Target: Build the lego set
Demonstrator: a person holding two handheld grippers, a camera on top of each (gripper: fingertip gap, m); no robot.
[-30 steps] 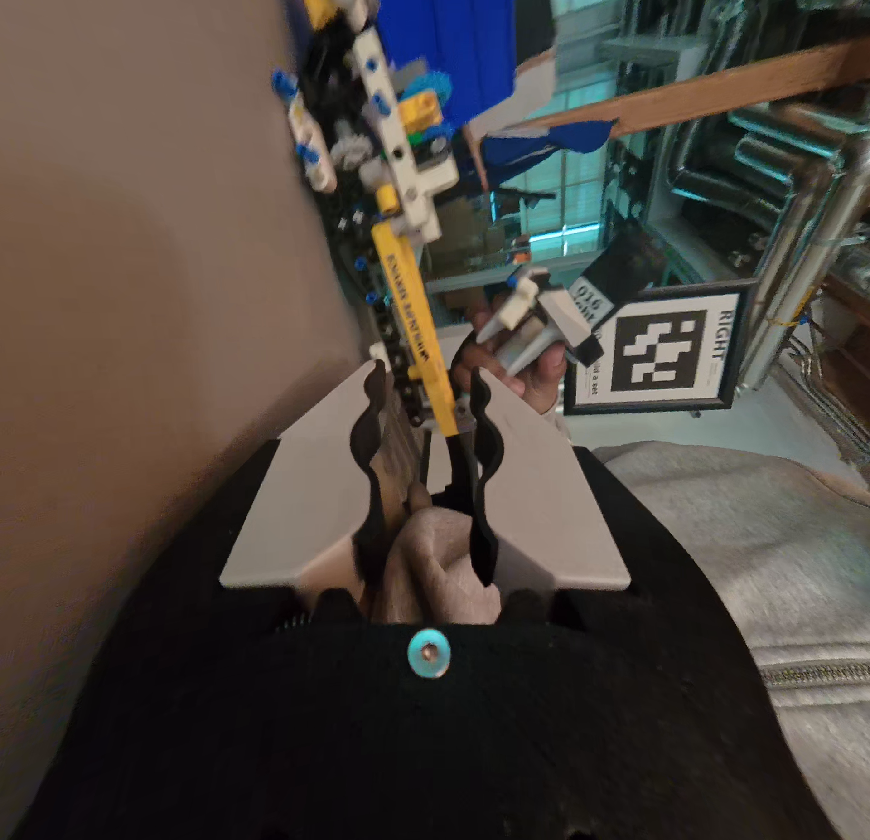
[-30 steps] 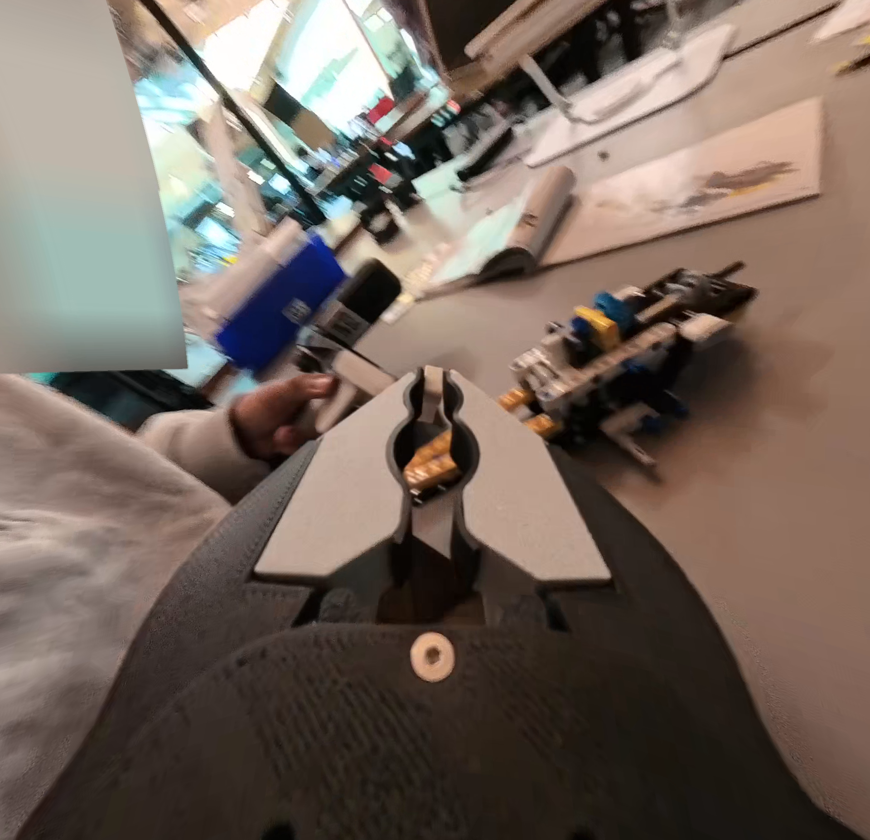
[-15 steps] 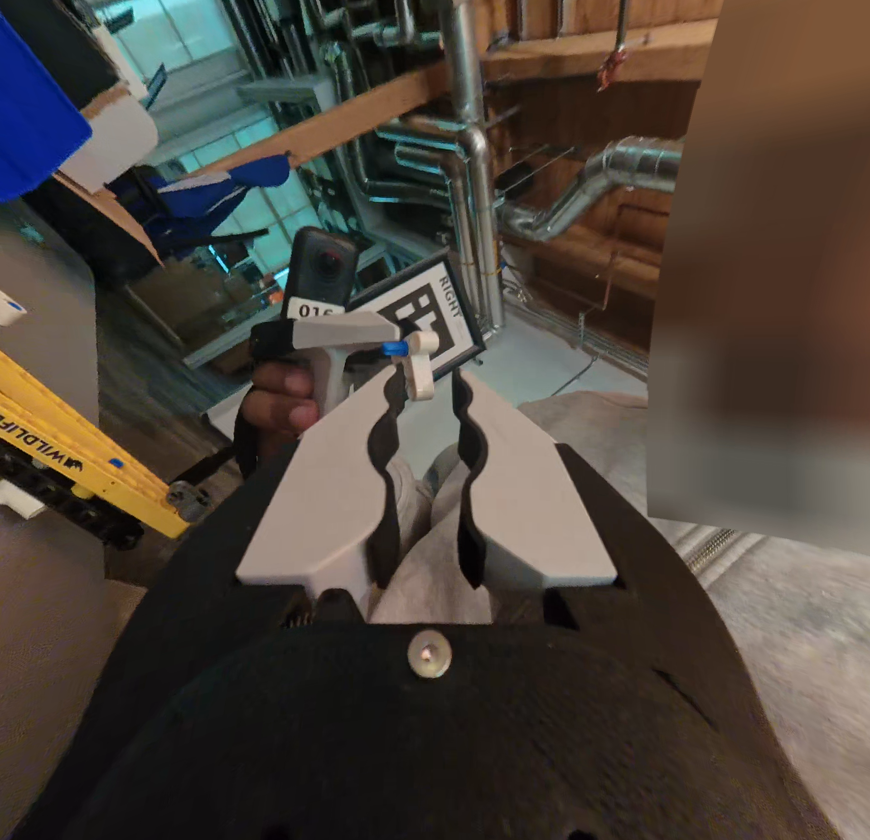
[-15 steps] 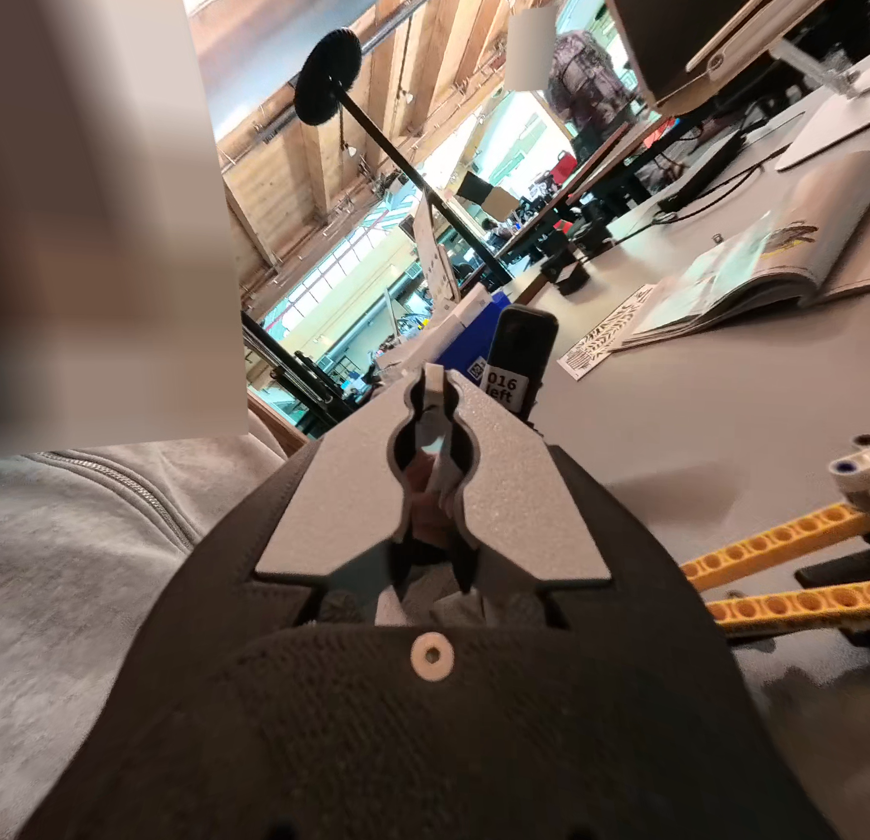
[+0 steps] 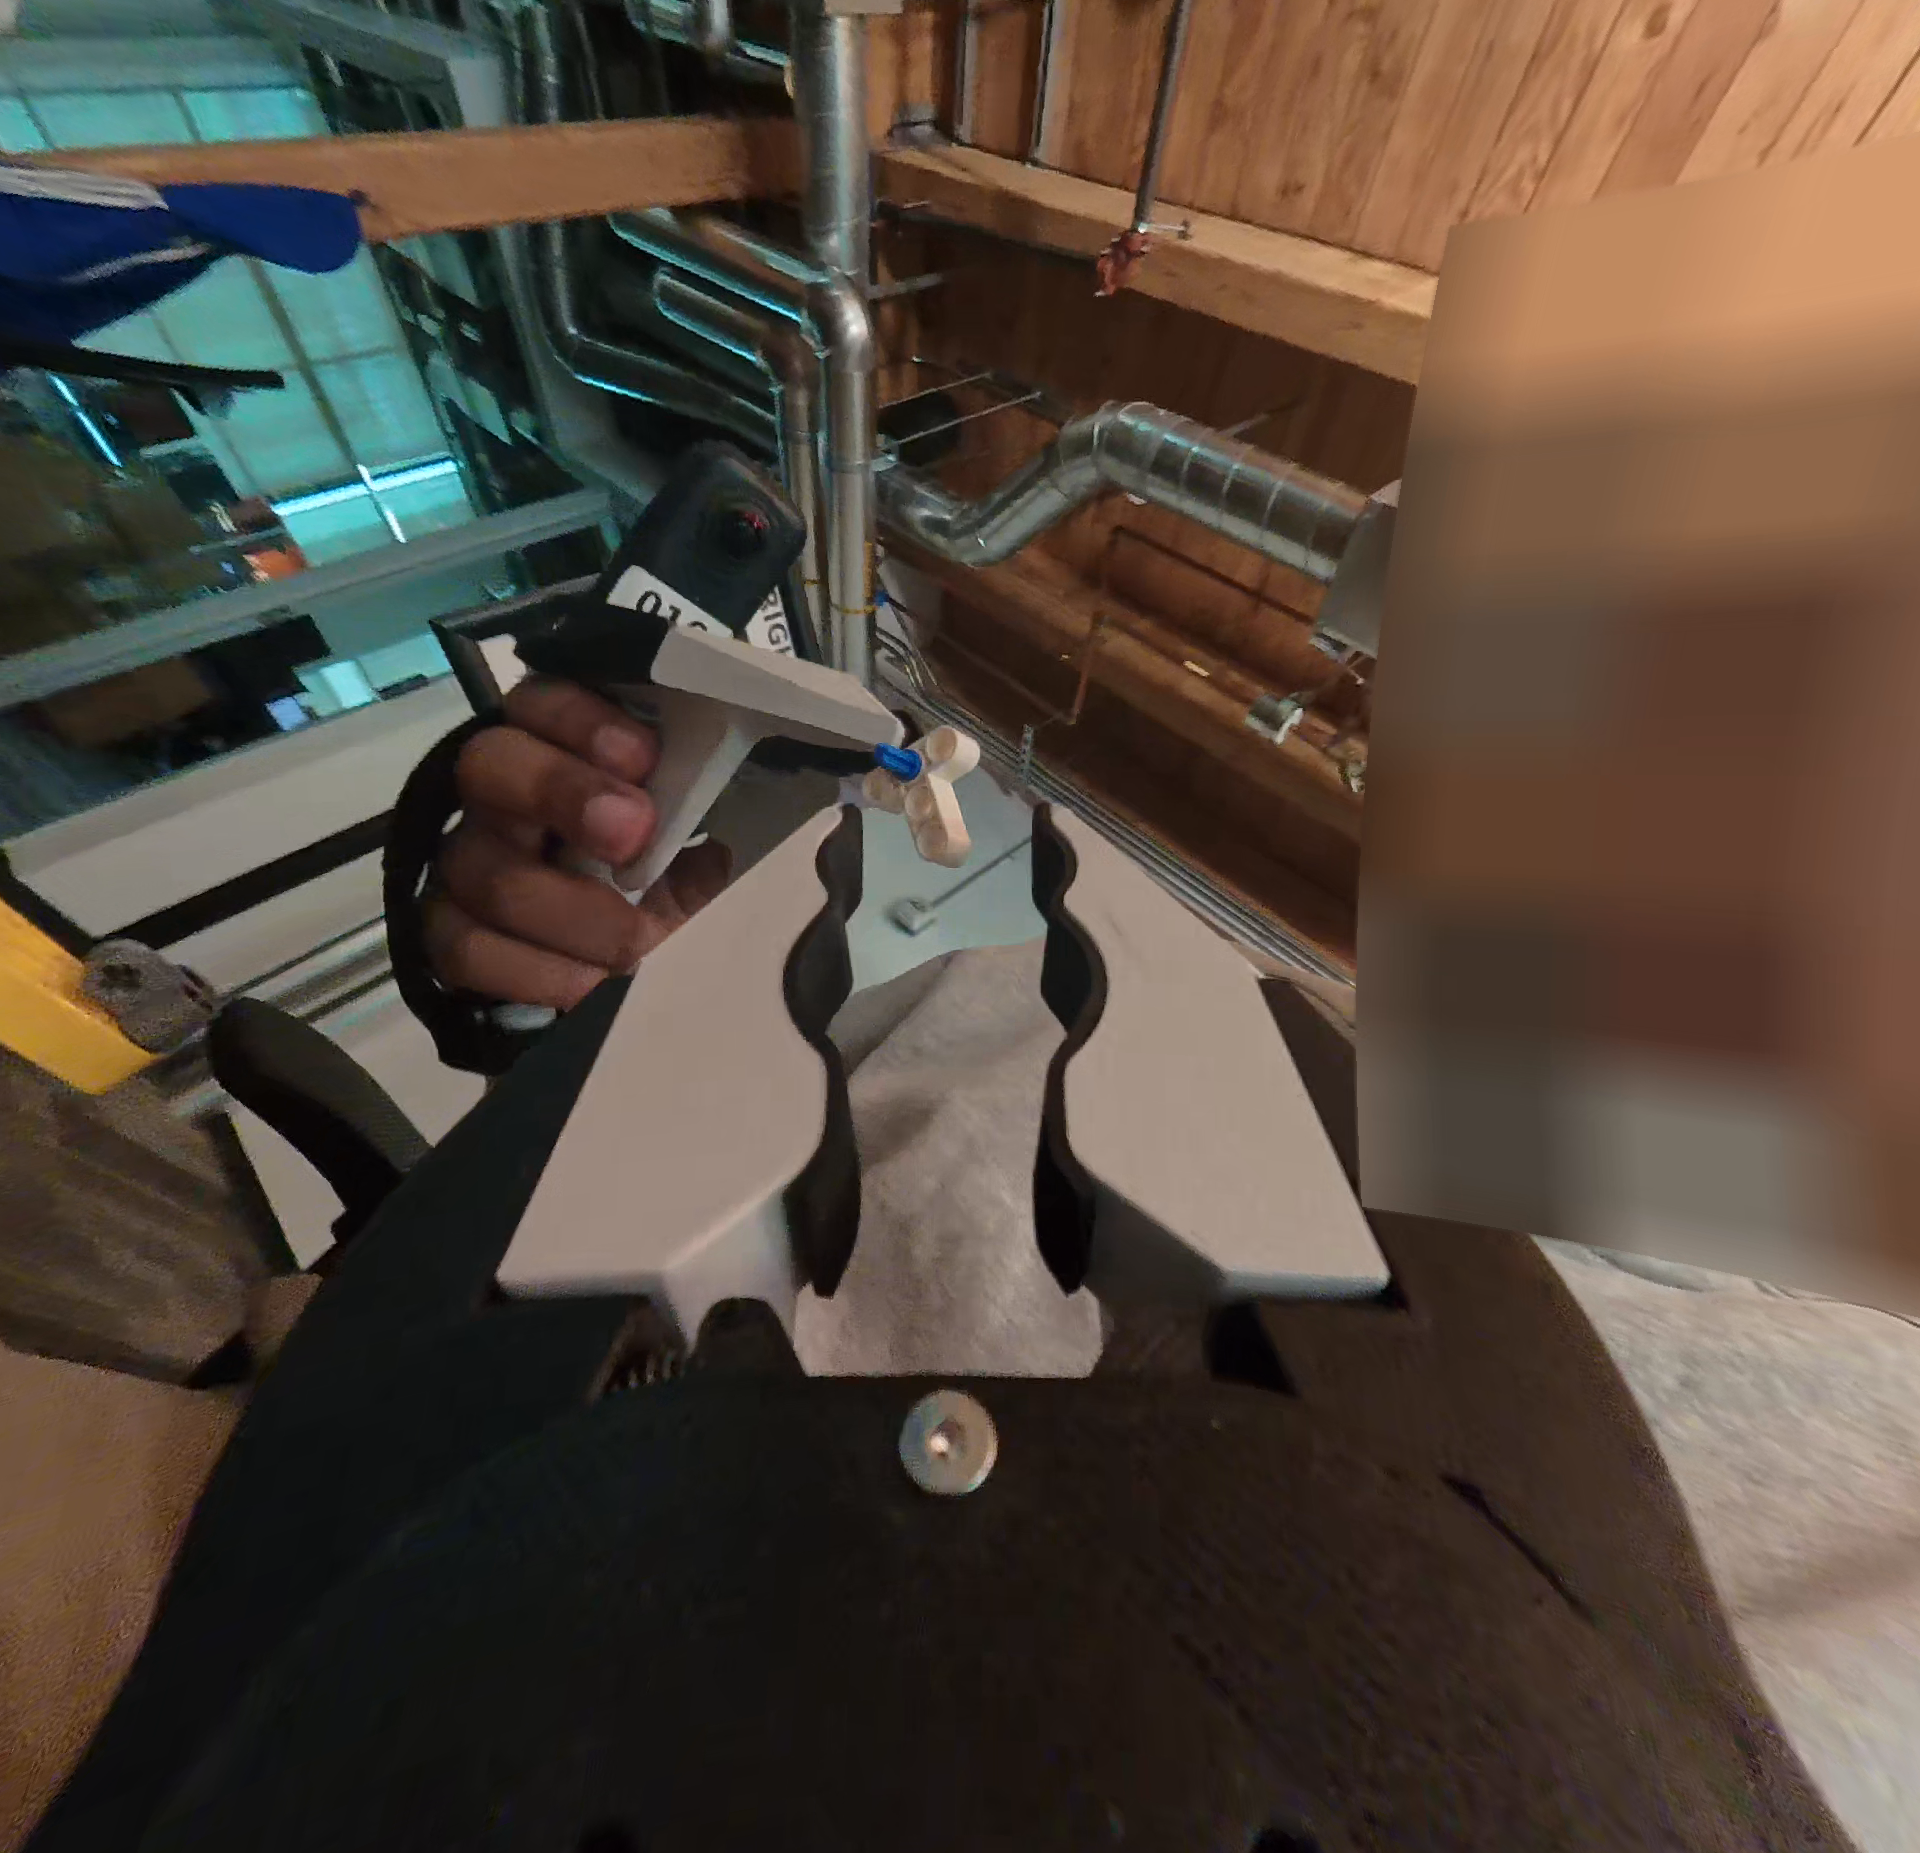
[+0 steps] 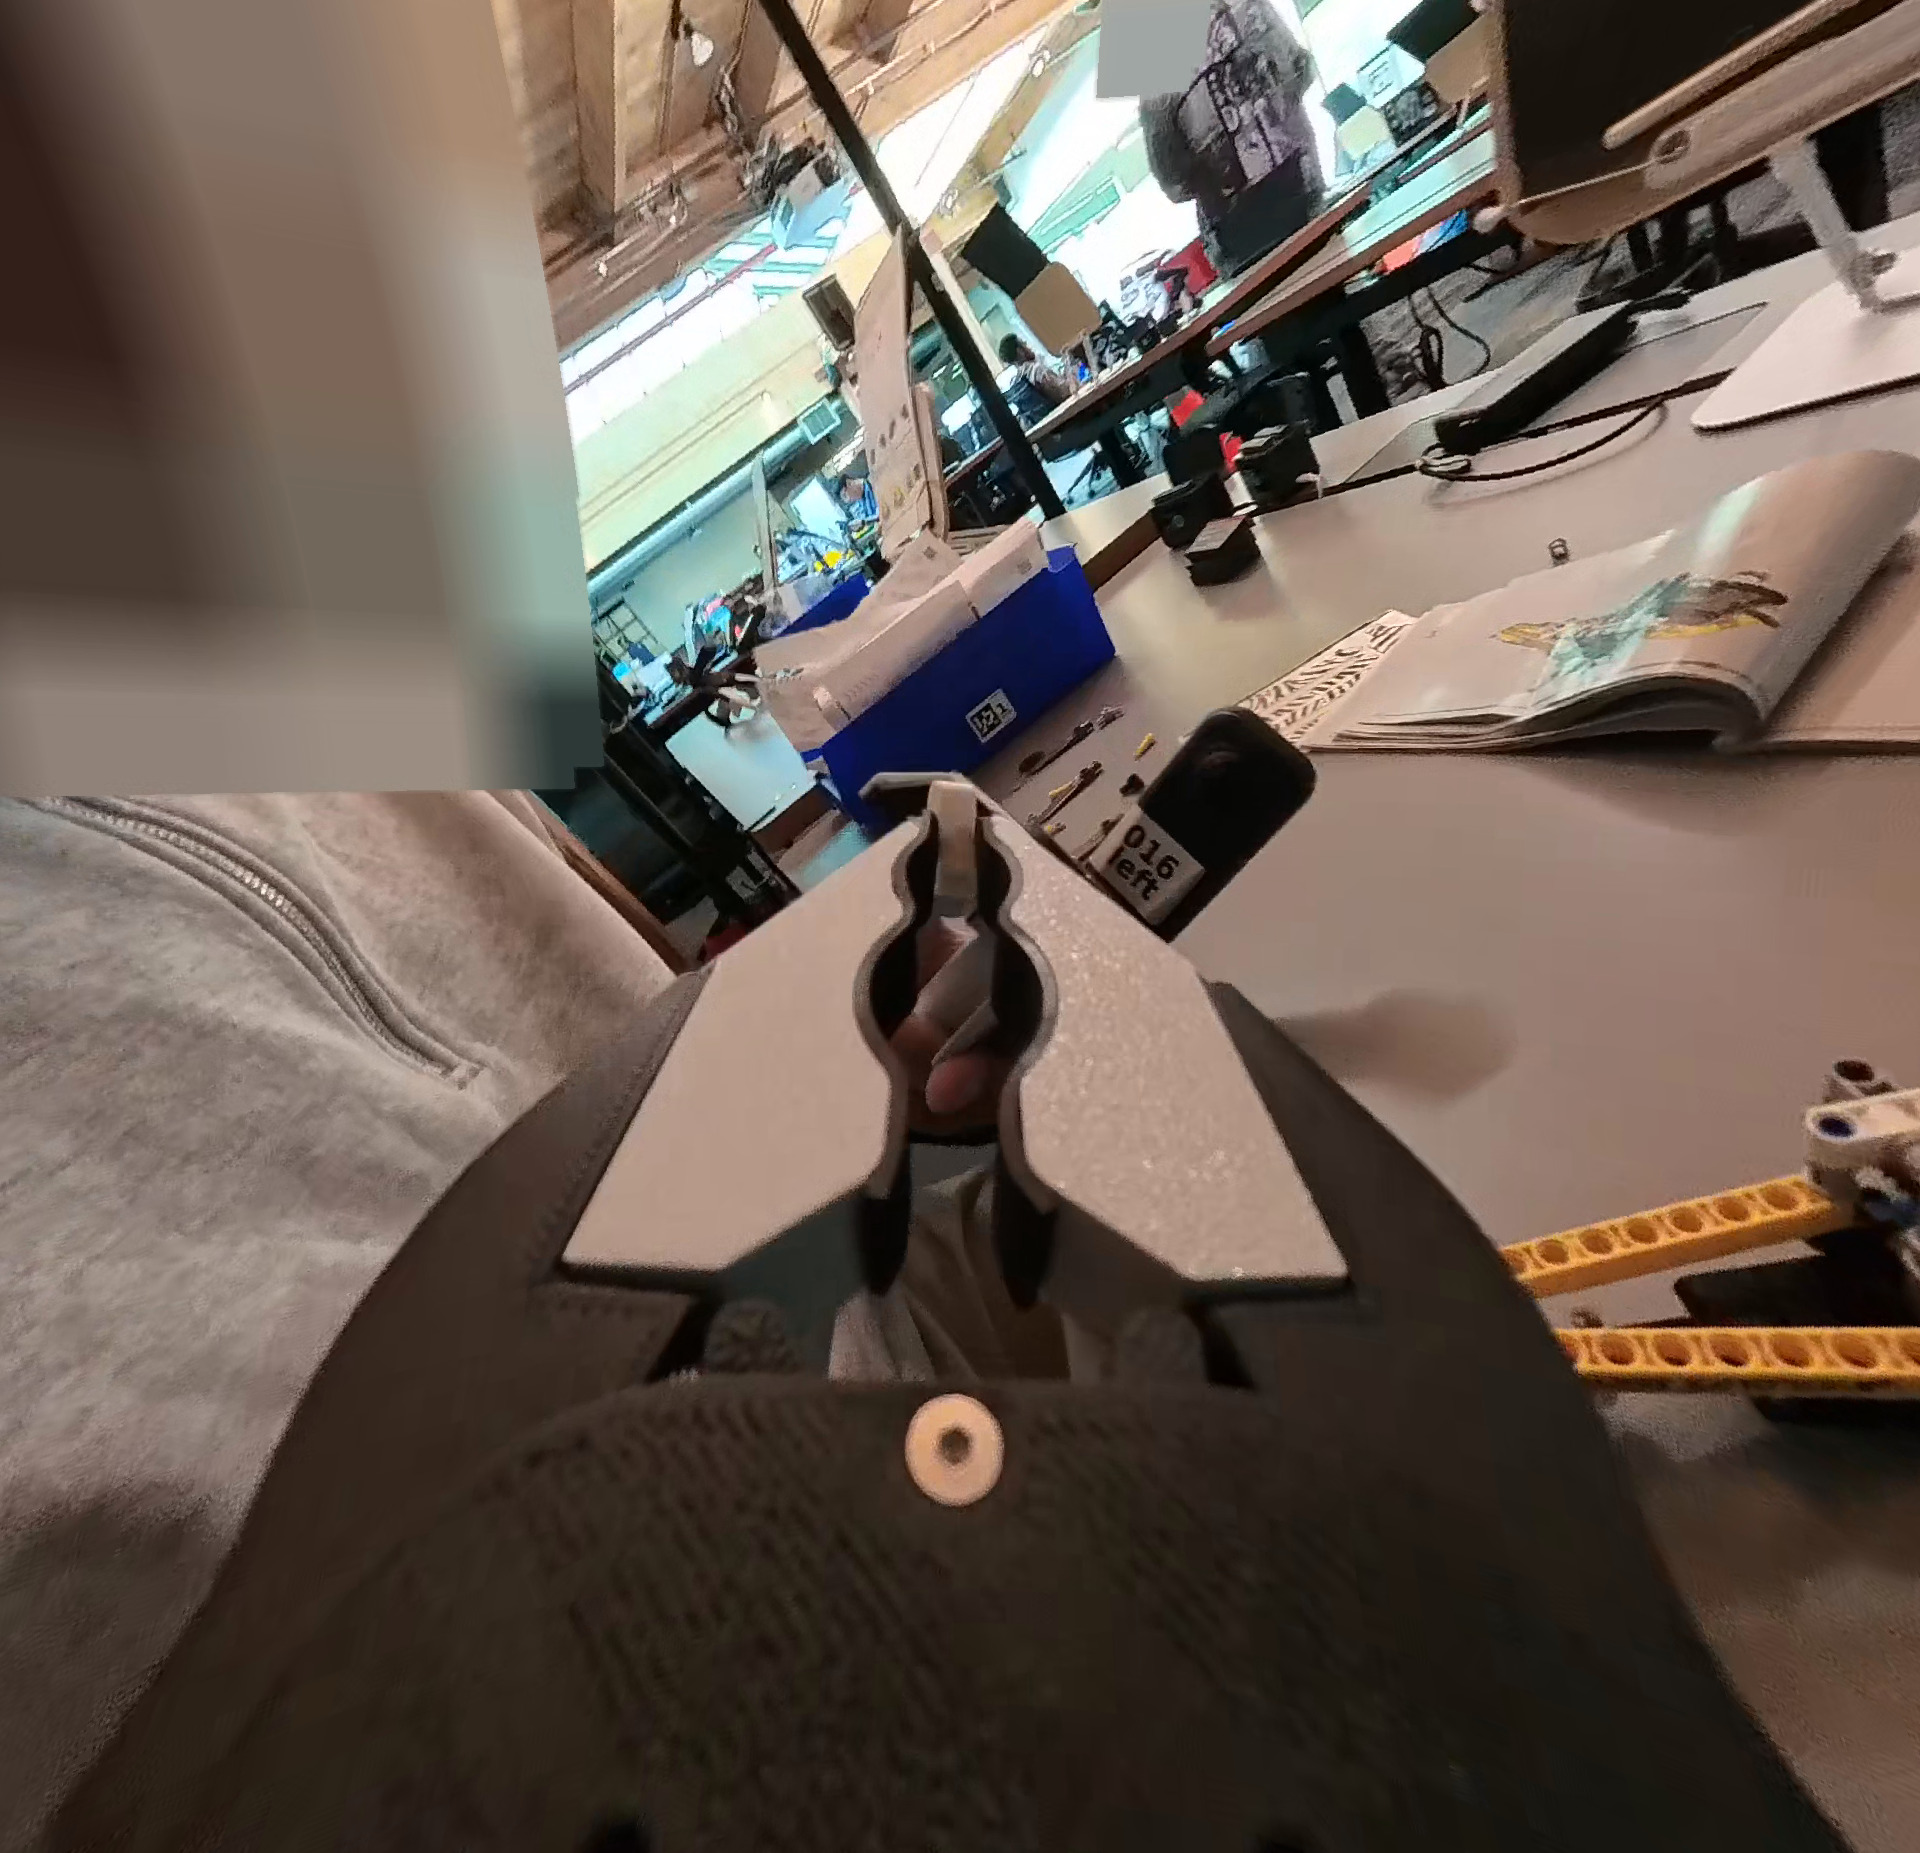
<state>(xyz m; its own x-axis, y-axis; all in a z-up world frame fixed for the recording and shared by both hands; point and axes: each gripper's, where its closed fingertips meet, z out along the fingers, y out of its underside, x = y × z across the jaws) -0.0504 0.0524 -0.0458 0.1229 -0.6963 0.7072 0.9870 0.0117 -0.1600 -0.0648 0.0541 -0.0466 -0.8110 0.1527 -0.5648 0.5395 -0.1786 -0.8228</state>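
Grey-white fingers of the left gripper [image 5: 940, 837] stand well apart in the left wrist view, nothing between them; only grey sweatshirt fabric [image 5: 935, 1128] shows through the gap. Just above its tips, centre frame, the right gripper [image 5: 902, 749] comes in from the left, held by a hand [image 5: 540, 858]. Its tips are pinched on a small white lego connector [image 5: 930, 790] with a blue pin [image 5: 896, 761] in it. Connector sits just beside the left gripper's left fingertip; cannot tell if touching. Yellow lego beam end [image 5: 42, 1003] at the left edge, mid-height. Black camera [image 5: 717, 546] sits atop the right gripper. Wooden wall and metal ducting [image 5: 1143, 473] behind, upper half.

Right wrist view: the right gripper [image 6: 951, 816] has its fingers drawn together at the tips, clamped on a pale piece that shows edge-on, centre frame. Through the round opening lower down, a fingertip and part of the other gripper show. Left gripper's black camera [image 6: 1216, 816] just right of centre. Partly built lego model [image 6: 1766, 1253] with two yellow holed beams lies on the grey table [image 6: 1455, 920] at the right edge, lower-middle, well apart from both grippers. Open instruction booklet [image 6: 1621, 650] upper right, blue bin [image 6: 966, 681] centre top, loose small parts [image 6: 1070, 764] on the table between bin and camera. A person stands in the background, top.
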